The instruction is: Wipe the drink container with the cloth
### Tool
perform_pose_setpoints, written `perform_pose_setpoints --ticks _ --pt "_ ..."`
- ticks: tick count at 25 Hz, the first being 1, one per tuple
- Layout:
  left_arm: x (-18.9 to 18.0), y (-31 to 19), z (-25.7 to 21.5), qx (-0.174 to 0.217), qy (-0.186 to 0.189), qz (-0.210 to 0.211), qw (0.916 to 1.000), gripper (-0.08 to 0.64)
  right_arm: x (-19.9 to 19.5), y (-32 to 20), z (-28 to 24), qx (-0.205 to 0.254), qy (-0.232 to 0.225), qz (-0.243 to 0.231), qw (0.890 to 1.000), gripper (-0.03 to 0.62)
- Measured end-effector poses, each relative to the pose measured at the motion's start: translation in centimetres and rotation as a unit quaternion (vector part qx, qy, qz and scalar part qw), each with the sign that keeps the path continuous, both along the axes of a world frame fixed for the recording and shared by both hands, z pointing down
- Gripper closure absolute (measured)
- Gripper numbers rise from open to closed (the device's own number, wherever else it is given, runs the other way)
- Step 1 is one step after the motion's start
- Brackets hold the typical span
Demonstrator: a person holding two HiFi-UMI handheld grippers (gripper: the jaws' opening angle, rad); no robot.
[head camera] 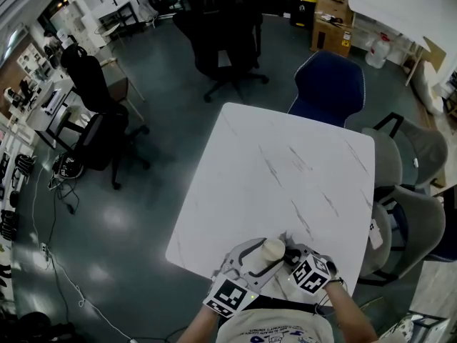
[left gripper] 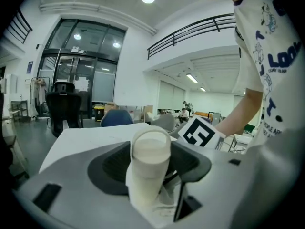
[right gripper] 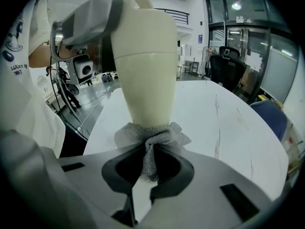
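Container (left gripper: pixel 150 151) meeting cloth (right gripper: pixel 151 136) above tabletop (head camera: pixel 285 177)
Left gripper (left gripper: pixel 150 168) jaws clamped on container, right gripper (right gripper: pixel 151 165) jaws pinching cloth against its narrow end

Open office-lab — swivel chairs (head camera: pixel 227 45), cluttered desks (head camera: pixel 56 104), cardboard boxes (head camera: pixel 330 21), floor cables (head camera: pixel 53 256).

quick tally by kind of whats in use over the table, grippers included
container: 1
cloth: 1
grippers: 2 (left gripper shut on the container, right gripper shut on the cloth)
total: 4
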State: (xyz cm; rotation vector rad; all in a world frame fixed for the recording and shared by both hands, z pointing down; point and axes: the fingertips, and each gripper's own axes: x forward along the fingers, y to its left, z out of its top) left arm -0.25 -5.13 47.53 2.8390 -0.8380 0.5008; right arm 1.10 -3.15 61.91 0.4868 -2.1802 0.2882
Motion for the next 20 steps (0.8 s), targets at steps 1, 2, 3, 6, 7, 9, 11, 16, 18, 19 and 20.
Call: perform_pose_setpoints --ticks 1,2,3,6,7,9,11,16,18,19,20 --pt "0.0 0.0 0.0 -0.001 -0.001 -0.005 1.0 0.293 0.0 0.0 -0.1 0.001 0.0 -0.001 1.0 0.549" --pt "0.0 0.1 0.1 -0.002 0.0 -0.01 0.9999 0.296 -0.1 0.1 -0.2 0.002 0.0 -0.002 1.0 0.549" --pt "0.0 0.1 0.1 -0.002 0.001 -0.012 0.9999 0.298 -0.1 0.1 -0.4 0.003 -0.001 -0.003 1.0 0.549" --pt "-0.1 0.1 0.1 0.0 0.002 -0.007 1.0 0.299 -0.2 0.3 -0.9 0.007 -0.002 -0.007 1.0 0.549" --pt "-0.1 0.1 0.1 0.001 0.002 -0.002 1.0 0.299 -0.2 0.4 -1.1 0.008 -0.003 -0.008 1.0 0.549" --pt "-0.2 0.2 0.0 0.002 0.003 0.009 1.0 0.3 -0.3 0.5 -1.6 0.01 -0.005 -0.01 1.0 0.549" --pt "-0.3 0.3 -0.1 0.003 0.005 0.02 0.9998 0.301 -0.4 0.5 -2.2 0.012 -0.007 -0.012 1.0 0.549" --pt "-0.3 0.4 0.0 0.004 0.005 0.053 0.9986 0.301 -0.4 0.7 -3.2 0.019 -0.011 -0.019 1.0 0.549" --pt "-0.2 0.5 0.1 0.003 0.003 0.067 0.9978 0.301 -0.4 0.8 -3.7 0.022 -0.014 -0.021 0.999 0.549" --pt "-0.2 0.6 0.1 0.002 0.002 0.074 0.9972 0.301 -0.4 0.8 -4.0 0.023 -0.015 -0.022 0.999 0.549" --pt "-0.2 0.6 0.0 0.001 0.0 0.081 0.9967 0.301 -0.4 0.8 -4.3 0.025 -0.017 -0.023 0.999 0.549"
